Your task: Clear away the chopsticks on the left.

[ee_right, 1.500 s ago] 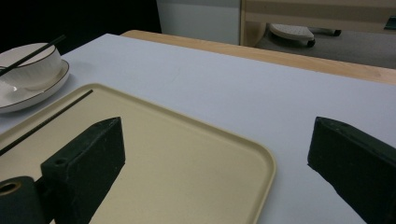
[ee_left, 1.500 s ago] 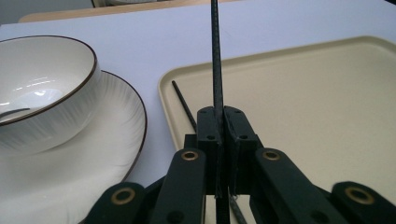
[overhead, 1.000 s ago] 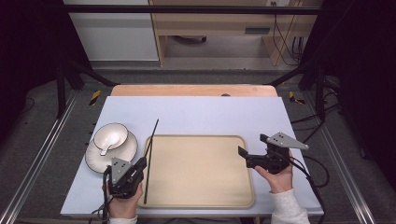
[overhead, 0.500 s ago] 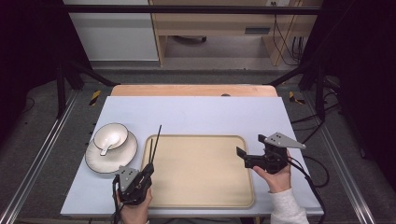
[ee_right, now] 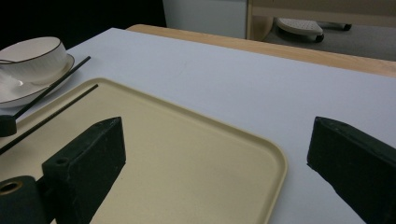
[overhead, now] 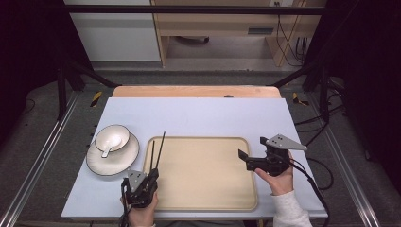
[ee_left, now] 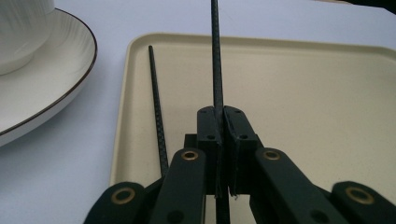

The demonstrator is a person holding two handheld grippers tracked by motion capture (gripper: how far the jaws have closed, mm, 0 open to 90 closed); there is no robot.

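Note:
My left gripper (overhead: 152,176) (ee_left: 223,112) is shut on a thin black chopstick (overhead: 160,150) (ee_left: 215,65). It hovers low over the near left corner of the beige tray (overhead: 208,204) (ee_left: 303,98). The held stick points away from the person, tilted up. A second black chopstick (overhead: 152,153) (ee_left: 157,107) (ee_right: 51,115) lies on the tray just inside its left rim, free of the jaws. Over the tray's right edge (ee_right: 261,149) my right gripper (overhead: 251,147) (ee_right: 217,130) is held open, with nothing between its jaws.
A white bowl (overhead: 112,138) (ee_right: 32,52) with a white spoon (overhead: 108,147) in it stands on a dark-rimmed white plate (overhead: 101,165) (ee_left: 51,88) left of the tray. The pale blue table top (overhead: 198,113) lies behind, with metal frame rails at both sides.
My left gripper has sunk and drawn back toward the near edge with its chopstick. A second stick now lies apart from it on the tray. The right gripper has kept still.

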